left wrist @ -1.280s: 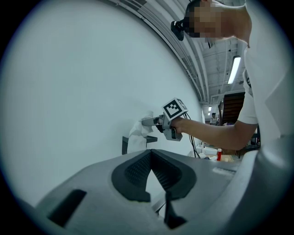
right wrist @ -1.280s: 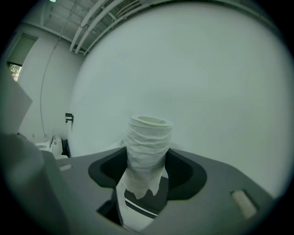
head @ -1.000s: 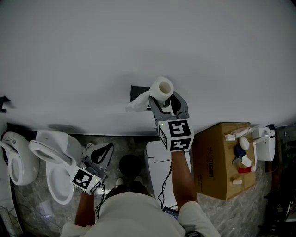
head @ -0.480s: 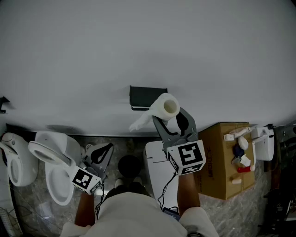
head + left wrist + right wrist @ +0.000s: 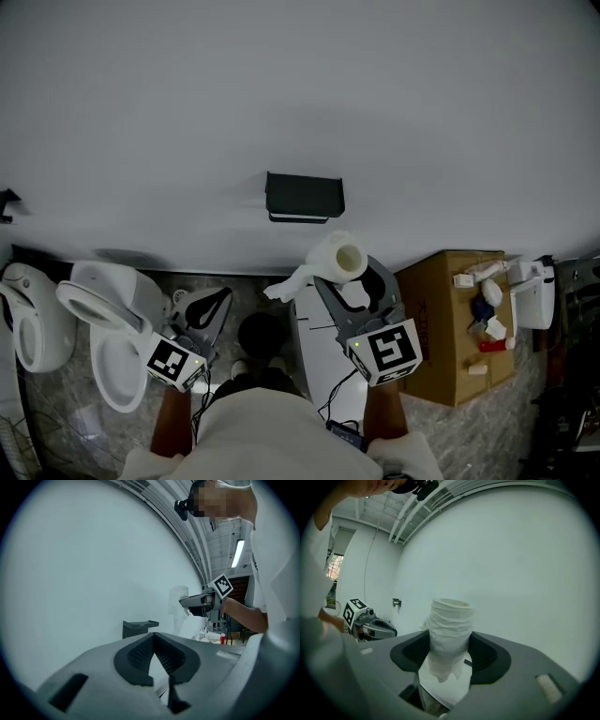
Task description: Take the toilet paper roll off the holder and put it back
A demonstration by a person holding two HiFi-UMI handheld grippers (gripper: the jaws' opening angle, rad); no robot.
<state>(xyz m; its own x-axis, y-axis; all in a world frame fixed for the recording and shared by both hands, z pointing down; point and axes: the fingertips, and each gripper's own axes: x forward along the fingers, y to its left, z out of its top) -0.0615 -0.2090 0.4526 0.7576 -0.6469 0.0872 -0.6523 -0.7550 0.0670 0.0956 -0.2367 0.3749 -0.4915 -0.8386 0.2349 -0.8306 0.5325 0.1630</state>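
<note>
Toilet paper roll (image 5: 339,260) is off the wall now, hanging in the air below & a bit right of the holder (image 5: 305,196), clear of it, w/ its cardboard core end facing up toward the head view. A loose tail (image 5: 286,284) of paper trails off the roll's side, below the holder. The right gripper (image 5: 349,279) has the roll clamped between its two jaws. They stand wide b/c the roll is fat, and the right gripper view shows the crumpled wrap filling the gap, pads pressed on both flanks. A sec ago the roll sat right at the holder, covering part of it; half a sec ago it was just off the holder's lower right corner; now the black holder shows whole & bare, so the roll has been drawn back toward the person. That means the take-off half looks done, and what's left is the return, i.e. bringing the core back in line w/ the holder. The left gripper (image 5: 208,314) sits low, well below & left of the holder, same spot as before, jaws closed tip to tip w/ nothing in them. Further left of the holder is a toilet (image 5: 103,328); down to the right, a cardboard box (image 5: 450,323) w/ small items on top.
</note>
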